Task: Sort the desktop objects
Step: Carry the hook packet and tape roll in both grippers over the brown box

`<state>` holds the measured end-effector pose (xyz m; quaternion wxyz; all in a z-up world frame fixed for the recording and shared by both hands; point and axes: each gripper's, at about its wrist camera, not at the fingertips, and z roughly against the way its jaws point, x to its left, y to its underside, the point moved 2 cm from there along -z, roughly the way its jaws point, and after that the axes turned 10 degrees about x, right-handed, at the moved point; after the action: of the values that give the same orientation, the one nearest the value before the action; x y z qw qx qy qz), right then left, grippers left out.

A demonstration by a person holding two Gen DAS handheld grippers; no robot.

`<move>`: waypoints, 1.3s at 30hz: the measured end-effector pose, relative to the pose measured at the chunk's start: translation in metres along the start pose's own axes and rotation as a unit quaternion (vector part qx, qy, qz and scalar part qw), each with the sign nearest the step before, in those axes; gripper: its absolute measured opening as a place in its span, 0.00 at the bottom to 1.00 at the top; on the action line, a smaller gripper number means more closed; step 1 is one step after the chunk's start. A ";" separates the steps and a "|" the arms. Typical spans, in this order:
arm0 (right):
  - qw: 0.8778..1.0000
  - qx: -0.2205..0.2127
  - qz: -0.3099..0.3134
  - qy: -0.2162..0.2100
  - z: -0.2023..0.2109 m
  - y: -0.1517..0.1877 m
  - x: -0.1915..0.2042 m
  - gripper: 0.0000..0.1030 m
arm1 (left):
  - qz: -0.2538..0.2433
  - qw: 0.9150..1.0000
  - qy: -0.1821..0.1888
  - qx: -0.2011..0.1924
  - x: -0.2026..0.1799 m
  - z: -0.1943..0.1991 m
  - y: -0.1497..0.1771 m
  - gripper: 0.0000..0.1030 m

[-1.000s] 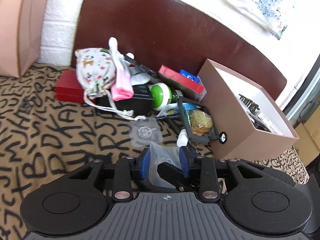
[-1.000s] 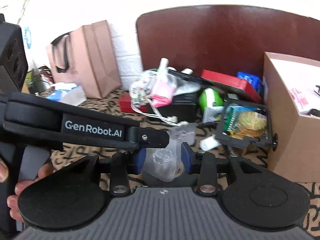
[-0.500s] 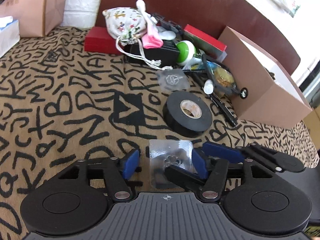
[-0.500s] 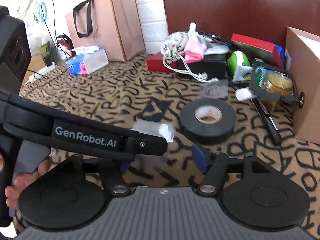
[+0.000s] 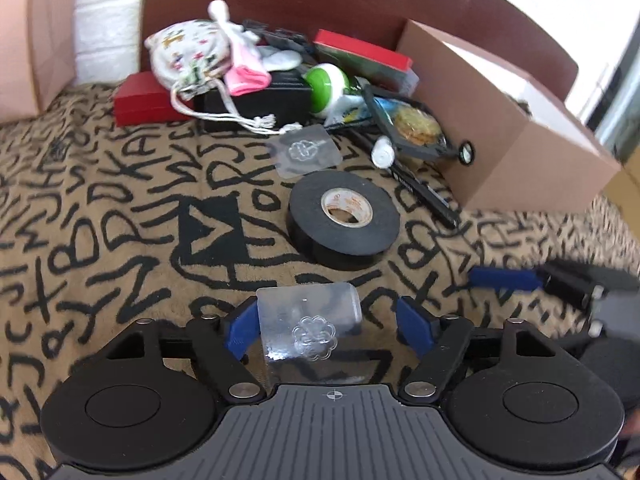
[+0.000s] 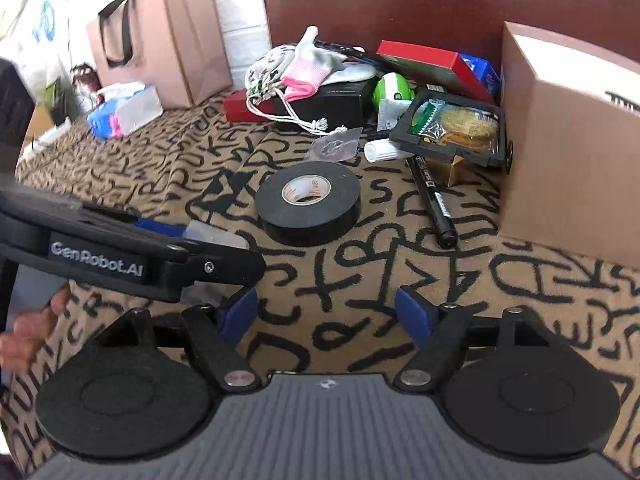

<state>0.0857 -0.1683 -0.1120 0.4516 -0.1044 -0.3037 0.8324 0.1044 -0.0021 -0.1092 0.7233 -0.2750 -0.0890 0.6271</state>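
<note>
A clear plastic packet (image 5: 308,328) with a flower-shaped piece inside lies on the patterned cloth between the jaws of my left gripper (image 5: 328,326). Those jaws are opening and the pads stand off the packet. My right gripper (image 6: 326,314) is also opening, with only cloth between its blue pads. In the right wrist view a finger (image 6: 216,268) of the left gripper crosses the left side, with the packet (image 6: 216,234) behind it. A black tape roll (image 5: 344,216) lies just beyond both grippers. A second clear packet (image 5: 306,152) lies behind the roll.
A brown cardboard box (image 6: 560,140) stands open at the right. Against the dark headboard sits a pile: drawstring pouch (image 5: 188,54), pink glove, red box (image 5: 140,98), black box, green-and-white ball, black tray (image 6: 452,128) with snacks. A black marker (image 6: 434,200) lies by the box. A paper bag (image 6: 160,40) stands far left.
Both grippers held the clear packet up near the pile. They came back and down and opened; the packet now lies on the cloth between the left jaws, and the right gripper has moved off it.
</note>
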 end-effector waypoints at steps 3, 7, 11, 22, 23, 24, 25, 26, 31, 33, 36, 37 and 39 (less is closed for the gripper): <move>0.999 0.001 0.002 0.033 0.000 -0.001 -0.005 0.78 | -0.009 1.000 -0.027 -0.005 0.001 0.000 0.000 0.59; 0.999 -0.003 -0.011 0.044 -0.004 -0.006 -0.010 0.78 | -0.009 1.000 -0.023 -0.006 0.010 0.004 0.001 0.53; 0.999 -0.014 -0.003 0.041 -0.006 -0.014 -0.005 0.78 | 0.008 0.999 -0.030 -0.012 0.023 0.013 0.002 0.48; 0.999 -0.021 0.035 0.021 -0.042 -0.046 0.014 0.84 | 0.069 0.997 -0.037 -0.028 0.062 0.034 0.000 0.45; 0.999 -0.021 0.035 0.023 -0.046 -0.049 0.015 0.85 | 0.068 0.997 -0.036 -0.027 0.063 0.034 0.001 0.45; 0.999 -0.020 0.034 0.024 -0.050 -0.051 0.016 0.85 | 0.067 0.997 -0.036 -0.025 0.063 0.033 0.001 0.45; 0.999 -0.019 0.034 0.023 -0.054 -0.054 0.016 0.85 | 0.066 0.997 -0.037 -0.024 0.063 0.032 0.002 0.45; 0.999 -0.022 0.033 0.025 -0.058 -0.056 0.017 0.86 | 0.066 0.997 -0.036 -0.022 0.064 0.030 0.002 0.46; 0.998 -0.031 0.037 0.030 -0.066 -0.062 0.018 0.84 | 0.061 0.997 -0.037 -0.022 0.063 0.026 0.004 0.49; 0.998 -0.034 0.043 0.025 -0.065 -0.061 0.020 0.80 | 0.061 0.997 -0.037 -0.022 0.062 0.027 0.004 0.48; 0.998 -0.032 0.044 0.027 -0.061 -0.059 0.022 0.79 | 0.066 0.997 -0.032 -0.025 0.062 0.031 0.005 0.44; 0.998 -0.031 0.040 0.024 -0.059 -0.058 0.021 0.79 | 0.068 0.997 -0.031 -0.025 0.062 0.033 0.006 0.44; 0.999 -0.032 0.037 0.018 -0.054 -0.055 0.021 0.79 | 0.071 0.997 -0.029 -0.027 0.061 0.036 0.006 0.43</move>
<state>0.1358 -0.1060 -0.1196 0.4227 -0.1445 -0.3178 0.8363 0.0941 0.0673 -0.0955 0.6660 -0.2817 -0.1073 0.6823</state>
